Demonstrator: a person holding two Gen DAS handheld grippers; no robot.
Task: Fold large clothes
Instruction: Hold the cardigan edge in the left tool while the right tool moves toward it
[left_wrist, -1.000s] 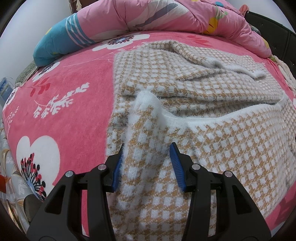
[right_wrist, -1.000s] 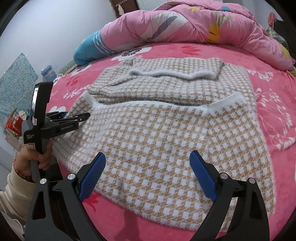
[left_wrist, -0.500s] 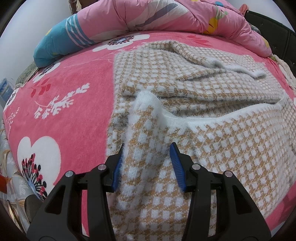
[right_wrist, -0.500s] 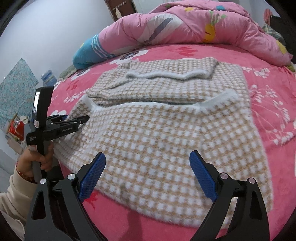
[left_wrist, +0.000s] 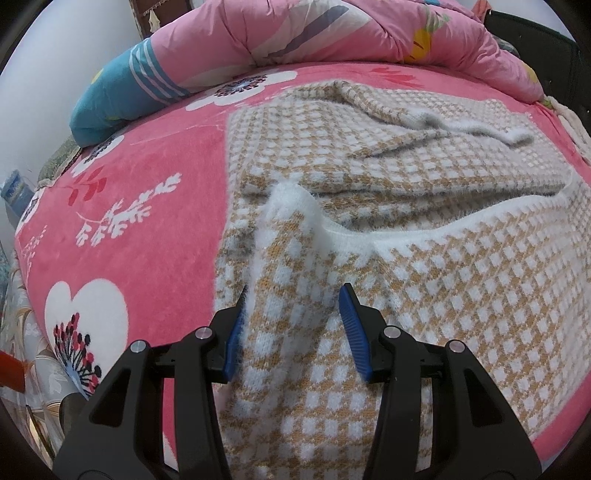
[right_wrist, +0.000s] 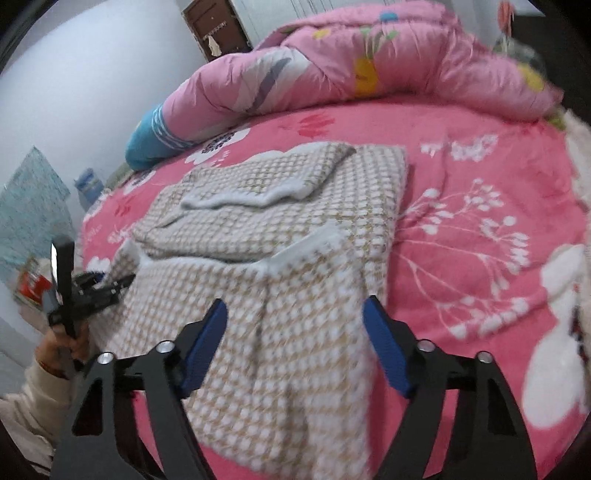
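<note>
A tan-and-white checked sweater (left_wrist: 406, 192) lies on the pink flowered bedspread (left_wrist: 155, 240), its far part folded with a white fuzzy cuff on top. My left gripper (left_wrist: 293, 325) is shut on a raised ridge of cloth at the near left corner. In the right wrist view the sweater (right_wrist: 277, 229) fills the middle, and a hand holds the left gripper (right_wrist: 110, 288) at its left corner. My right gripper (right_wrist: 295, 343) hovers over the near right edge. Its jaws are closing with cloth lying between them, and the pads do not press on it.
A bunched pink duvet (right_wrist: 369, 66) with a blue striped end (right_wrist: 151, 136) lies across the far side of the bed. Bare bedspread (right_wrist: 480, 184) spreads to the right of the sweater. Dark furniture (left_wrist: 535, 48) stands at the far right; the bed's edge drops off at left.
The right gripper has swung to the right along the sweater's near edge and its jaws have narrowed. The left gripper and its hold on the cloth look the same.
</note>
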